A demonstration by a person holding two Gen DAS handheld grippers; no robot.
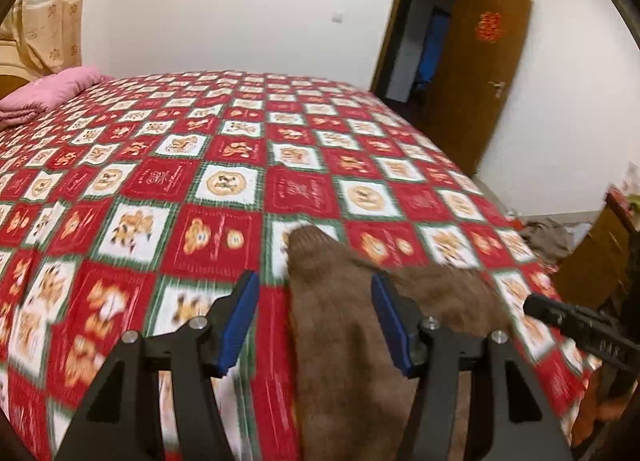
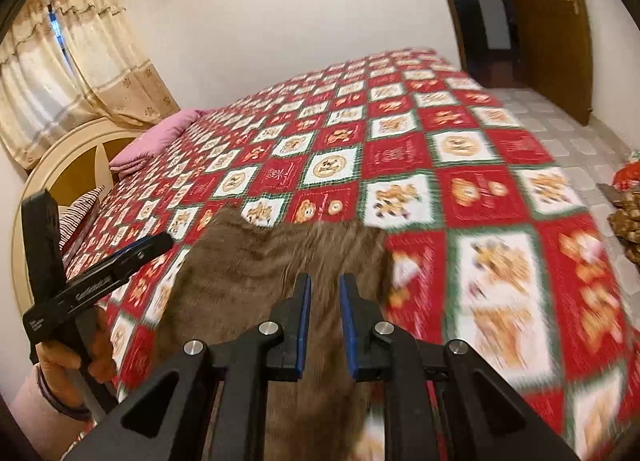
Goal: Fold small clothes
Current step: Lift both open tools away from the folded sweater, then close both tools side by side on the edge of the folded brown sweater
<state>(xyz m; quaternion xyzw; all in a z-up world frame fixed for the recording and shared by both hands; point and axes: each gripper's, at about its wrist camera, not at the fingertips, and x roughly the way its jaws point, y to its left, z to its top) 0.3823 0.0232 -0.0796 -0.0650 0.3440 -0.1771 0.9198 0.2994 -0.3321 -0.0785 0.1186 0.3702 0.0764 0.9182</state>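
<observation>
A brown knitted garment (image 1: 344, 333) lies on the red and white patterned bed cover (image 1: 224, 181) near the bed's near edge. It also shows in the right wrist view (image 2: 256, 261). My left gripper (image 1: 314, 285) is open and empty, with its jaws wide apart above the garment's left part. My right gripper (image 2: 323, 285) hangs just above the garment's near part with a narrow gap between its jaws and nothing held. The right gripper's tip shows at the right edge of the left wrist view (image 1: 576, 325). The left gripper also shows in the right wrist view (image 2: 100, 281).
A pink folded blanket (image 1: 44, 95) lies at the head of the bed, by a cream headboard (image 2: 60, 165) and curtains (image 2: 72, 57). A brown door (image 1: 476, 73) stands open at the far right. Clutter (image 1: 548, 237) lies on the floor right of the bed.
</observation>
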